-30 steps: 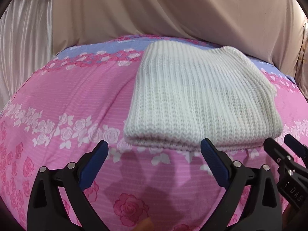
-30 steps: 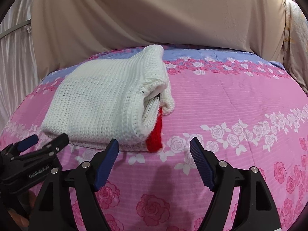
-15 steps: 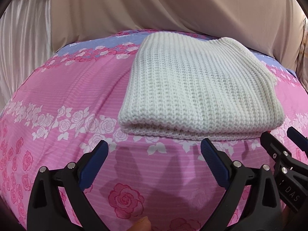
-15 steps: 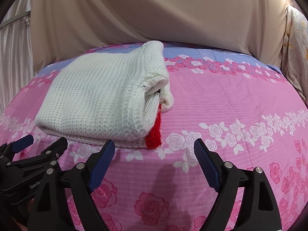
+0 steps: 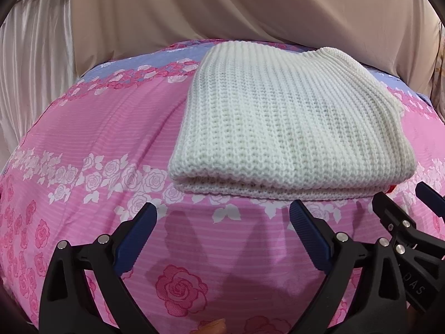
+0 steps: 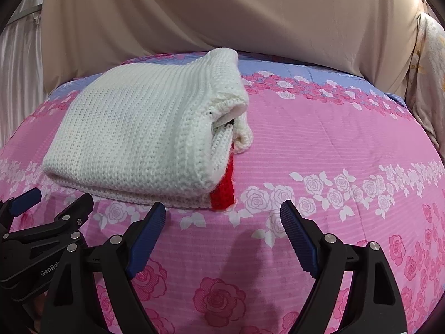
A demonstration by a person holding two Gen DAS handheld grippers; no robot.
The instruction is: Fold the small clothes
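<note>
Left gripper: jaws spread, empty; folded cream ribbed-knit sweater dead ahead, just beyond the tips
Right gripper: spread, empty; sweater ahead-left, red knit edge nearest
Long axis: crosswise

Folded white sweater before spread right gripper

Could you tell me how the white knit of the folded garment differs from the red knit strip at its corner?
The white knit covers the whole visible top; the red strip is a narrow band. The white knit lies on top; the red strip peeks from beneath at the near right corner. Both look chunky and rest on the pink floral bedspread.
</note>
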